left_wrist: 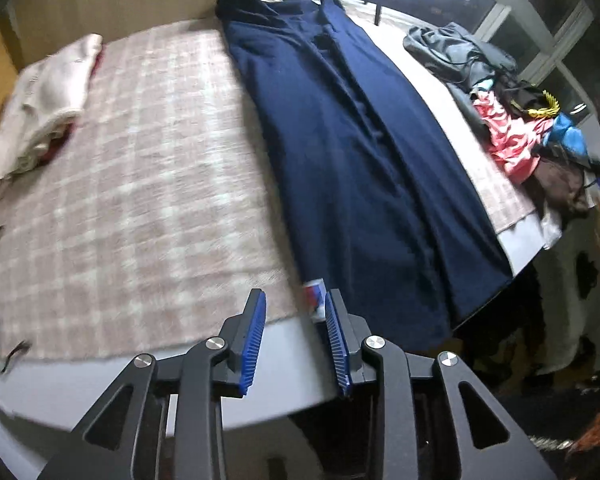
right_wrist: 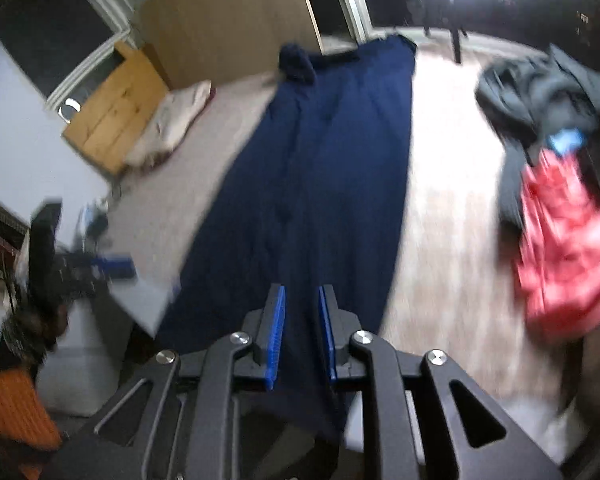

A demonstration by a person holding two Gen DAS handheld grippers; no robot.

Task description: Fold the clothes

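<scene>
Navy garment [left_wrist: 364, 152] — flat along bed [left_wrist: 140, 168]. Left gripper [left_wrist: 296, 344] and right gripper [right_wrist: 300, 336]: fingers parted, grasping nothing. Pinch both near hem corners evenly — lift together.

A: The navy garment [left_wrist: 352, 152] looks like soft matt cloth, smooth, with shallow creases along its length.

B: The cover [left_wrist: 140, 184] under it is rougher, a woolly pink-and-white checked weave, fuzzy at the edge.

A: The left gripper [left_wrist: 296, 340] is matt black plastic; its pads [left_wrist: 254, 344] are ribbed blue, rubbery-looking plastic, and the pivot pins are bright metal.

B: The right gripper [right_wrist: 302, 334] is the same build: dull black arms, ridged blue pads, shiny round pins.

A: The folded pale cloth [left_wrist: 48, 100] seems thick and nubbly, like towelling.

B: The headboard [right_wrist: 116, 112] is bare, knotty wood. The red cloth [right_wrist: 568, 248] in the heap has a slight sheen.
</scene>
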